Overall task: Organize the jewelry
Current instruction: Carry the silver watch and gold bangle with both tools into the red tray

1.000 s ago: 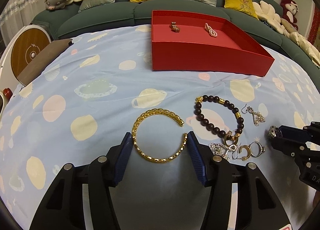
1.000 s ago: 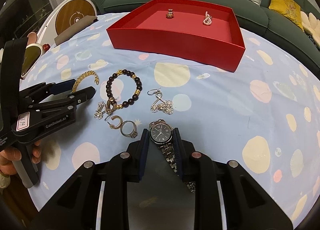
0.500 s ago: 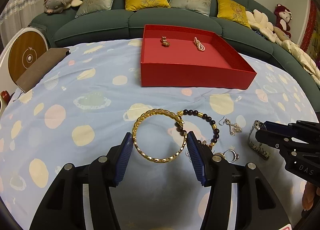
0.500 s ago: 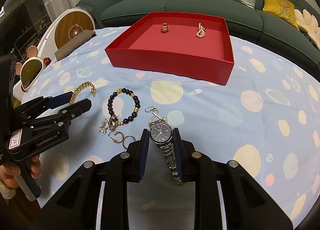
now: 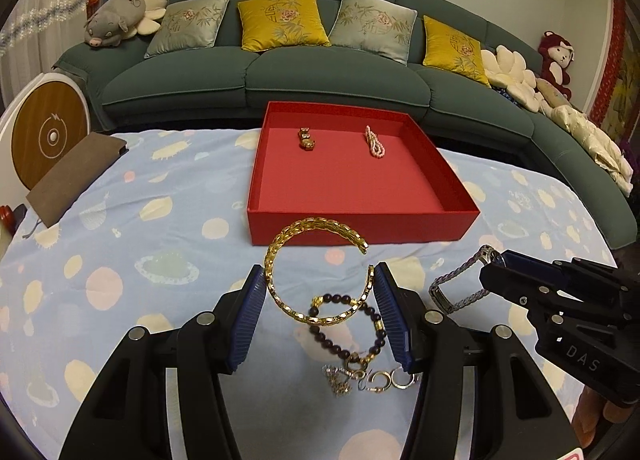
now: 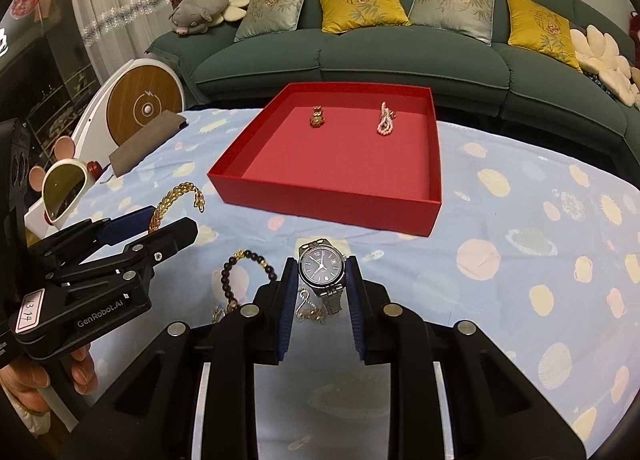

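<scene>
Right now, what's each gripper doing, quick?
Left gripper: shut on the gold bangle.
Right gripper: shut on the watch.

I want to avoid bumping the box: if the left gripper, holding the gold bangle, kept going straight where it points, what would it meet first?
Probably the near wall of the red tray. The left gripper holds the gold bangle raised and aimed at it, with only bare tablecloth between. Height is unclear, so it might pass over the rim.

I read "GenRobot.AI" on my left gripper (image 6: 176, 234), with a tag reading "13 14"; "DAS" shows on my right gripper (image 5: 490, 266).
</scene>
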`<action>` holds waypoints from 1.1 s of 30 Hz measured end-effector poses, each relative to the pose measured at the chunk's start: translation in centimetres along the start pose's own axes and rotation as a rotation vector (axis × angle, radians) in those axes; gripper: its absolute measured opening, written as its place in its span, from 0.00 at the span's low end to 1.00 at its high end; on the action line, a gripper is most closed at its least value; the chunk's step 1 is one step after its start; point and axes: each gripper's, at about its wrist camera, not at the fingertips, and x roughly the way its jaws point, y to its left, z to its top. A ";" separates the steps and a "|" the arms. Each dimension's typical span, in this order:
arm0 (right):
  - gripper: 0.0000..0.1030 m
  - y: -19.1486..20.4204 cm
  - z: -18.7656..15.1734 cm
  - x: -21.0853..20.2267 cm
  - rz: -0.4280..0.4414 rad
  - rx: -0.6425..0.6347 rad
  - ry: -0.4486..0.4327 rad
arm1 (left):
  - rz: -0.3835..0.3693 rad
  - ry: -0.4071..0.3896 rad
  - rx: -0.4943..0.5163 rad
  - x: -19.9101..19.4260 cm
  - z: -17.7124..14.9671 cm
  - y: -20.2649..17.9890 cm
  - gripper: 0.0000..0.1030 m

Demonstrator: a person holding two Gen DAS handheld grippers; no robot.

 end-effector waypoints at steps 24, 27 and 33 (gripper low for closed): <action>0.23 -6.1 10.4 10.1 -0.065 0.123 -0.064 | 0.035 0.014 0.005 13.1 10.5 2.4 0.51; 0.23 -6.4 10.7 11.9 -0.077 0.125 -0.045 | 0.036 0.033 -0.001 14.5 10.6 2.5 0.51; 0.23 -6.6 11.1 14.4 -0.082 0.123 -0.028 | 0.049 0.039 -0.008 15.9 10.6 2.5 0.52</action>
